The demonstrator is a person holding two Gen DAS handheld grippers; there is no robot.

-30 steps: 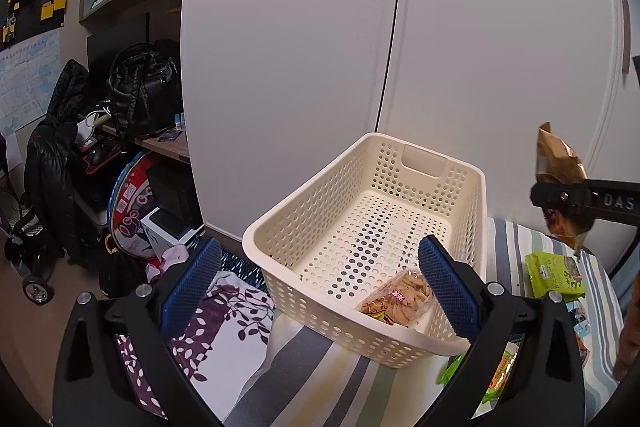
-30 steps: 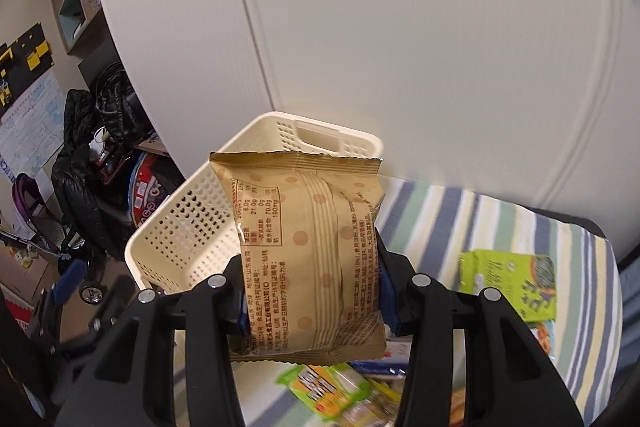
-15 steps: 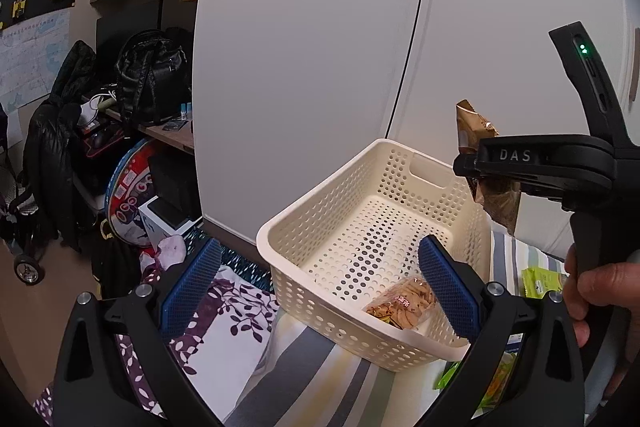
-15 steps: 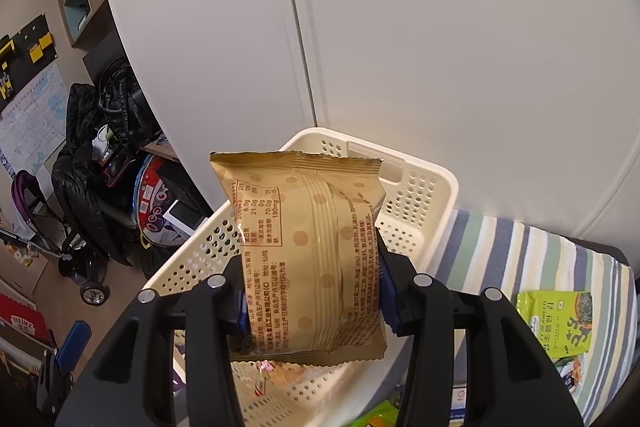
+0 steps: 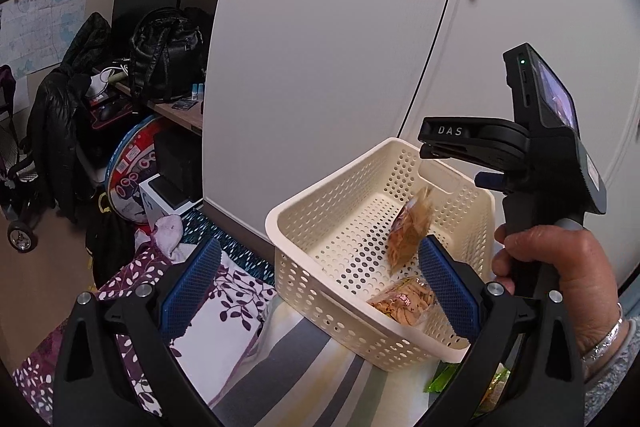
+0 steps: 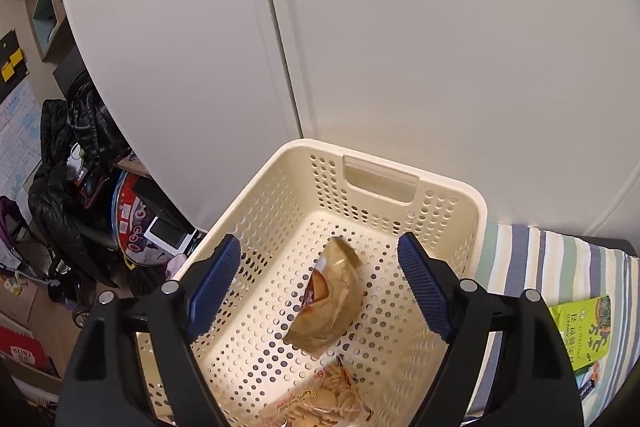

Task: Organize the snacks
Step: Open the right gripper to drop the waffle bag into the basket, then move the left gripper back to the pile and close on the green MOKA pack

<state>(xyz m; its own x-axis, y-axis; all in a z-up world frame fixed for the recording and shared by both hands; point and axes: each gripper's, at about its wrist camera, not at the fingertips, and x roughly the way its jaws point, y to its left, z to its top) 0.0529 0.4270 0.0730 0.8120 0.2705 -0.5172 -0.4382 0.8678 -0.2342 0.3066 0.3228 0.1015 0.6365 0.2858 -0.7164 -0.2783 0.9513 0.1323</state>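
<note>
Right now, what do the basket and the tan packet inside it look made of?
The cream basket looks like moulded plastic: matte, with regular round holes and a cut-out handle. The tan snack packet looks like thin printed film, creased with a slight sheen; whether plastic or foil-lined is unclear.

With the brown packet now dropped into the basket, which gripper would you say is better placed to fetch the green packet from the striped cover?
Probably the right gripper: it is open and empty above the basket, and the green packet lies on its side.
</note>
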